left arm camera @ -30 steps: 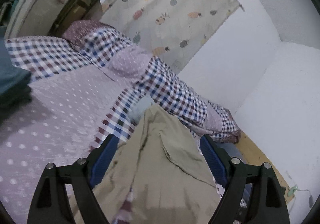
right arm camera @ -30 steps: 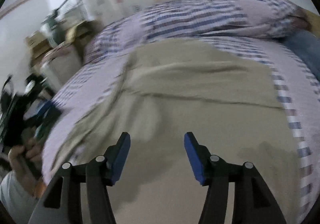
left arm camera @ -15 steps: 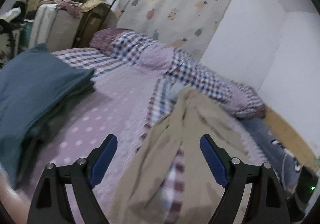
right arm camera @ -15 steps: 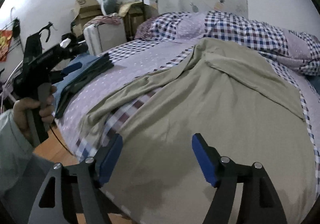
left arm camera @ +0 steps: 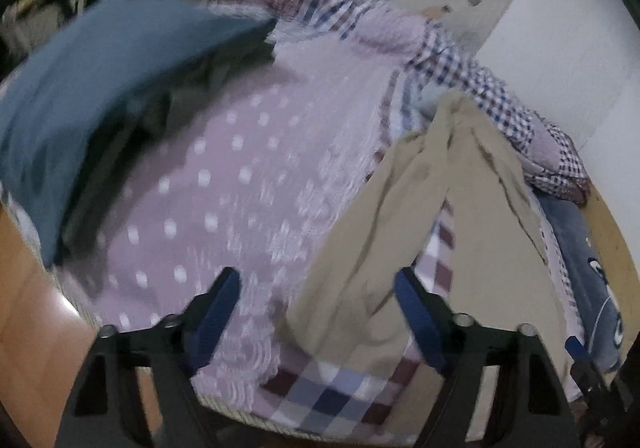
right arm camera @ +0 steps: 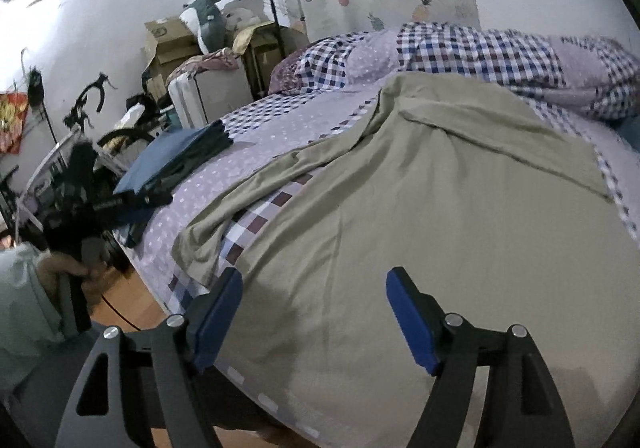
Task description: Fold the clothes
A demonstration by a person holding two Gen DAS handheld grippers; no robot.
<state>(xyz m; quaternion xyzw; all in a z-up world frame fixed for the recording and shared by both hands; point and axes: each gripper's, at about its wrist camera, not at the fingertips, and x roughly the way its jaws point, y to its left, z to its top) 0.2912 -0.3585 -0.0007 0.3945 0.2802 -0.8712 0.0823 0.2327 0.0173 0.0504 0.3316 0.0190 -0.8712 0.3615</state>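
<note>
A khaki garment (right arm camera: pixel 432 208) lies spread over the bed, with one long part (right arm camera: pixel 248 204) trailing toward the bed's left edge. In the left wrist view the same garment (left arm camera: pixel 408 216) lies right of centre. My left gripper (left arm camera: pixel 316 308) is open and empty, above the bed's near edge by the garment's end. My right gripper (right arm camera: pixel 312 308) is open and empty, just above the garment's near part. The left gripper also shows in the right wrist view (right arm camera: pixel 132 200), at the left beside the bed.
A stack of folded dark blue clothes (left arm camera: pixel 100 88) sits at the bed's left; it also shows in the right wrist view (right arm camera: pixel 176 156). A checked quilt (right arm camera: pixel 500 56) lies along the far side. Blue jeans (left arm camera: pixel 588 268) lie at the right. Boxes and a suitcase (right arm camera: pixel 208 92) stand beyond the bed.
My left gripper has swung left and dropped toward the bed's near edge; the blue stack now looms large. My right gripper has pulled back slightly. Both stay open.
</note>
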